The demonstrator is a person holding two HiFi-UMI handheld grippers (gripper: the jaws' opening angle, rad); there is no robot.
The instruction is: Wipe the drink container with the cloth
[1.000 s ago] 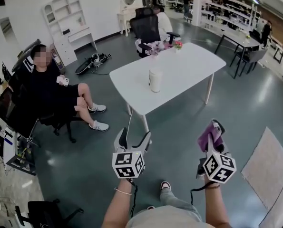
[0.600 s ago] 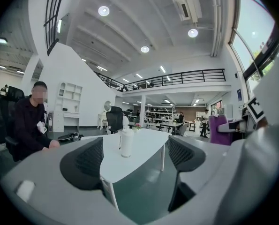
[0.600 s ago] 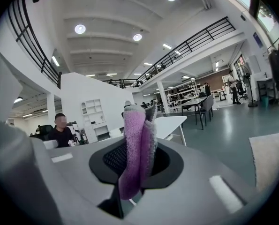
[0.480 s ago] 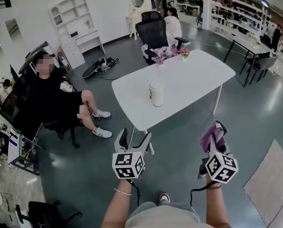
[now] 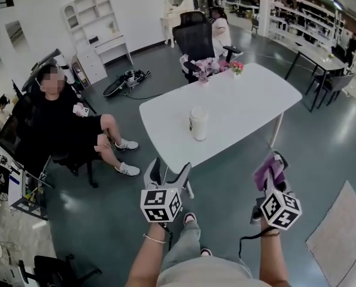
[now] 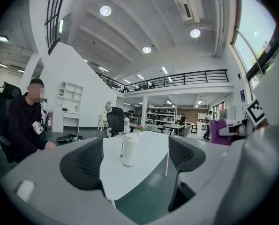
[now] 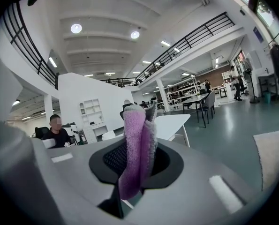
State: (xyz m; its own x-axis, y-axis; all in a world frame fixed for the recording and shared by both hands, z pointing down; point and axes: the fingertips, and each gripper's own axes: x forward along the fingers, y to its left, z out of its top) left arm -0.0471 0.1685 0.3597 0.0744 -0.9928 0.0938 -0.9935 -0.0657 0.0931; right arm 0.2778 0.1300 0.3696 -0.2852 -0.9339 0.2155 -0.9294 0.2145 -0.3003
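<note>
A white drink container (image 5: 198,123) with a lid stands upright near the front of a white table (image 5: 249,97); it also shows between the left jaws as the container (image 6: 129,149). My left gripper (image 5: 167,173) is held over the floor short of the table, open, with nothing between its jaws. My right gripper (image 5: 273,166) hangs to the right at about the same distance, shut on a folded purple cloth (image 5: 266,171). In the right gripper view the cloth (image 7: 136,146) stands up between the pads and hides much of the table behind it.
A person in black sits on a chair (image 5: 58,124) left of the table. A black office chair (image 5: 195,40) and a small flower pot (image 5: 236,68) are at the table's far end. A pale rug (image 5: 339,232) lies at the right. A white shelf unit (image 5: 97,31) stands at the back.
The table and container have come nearer in the head view as I walk toward them. A foot has stepped forward. Both grippers keep their states.
</note>
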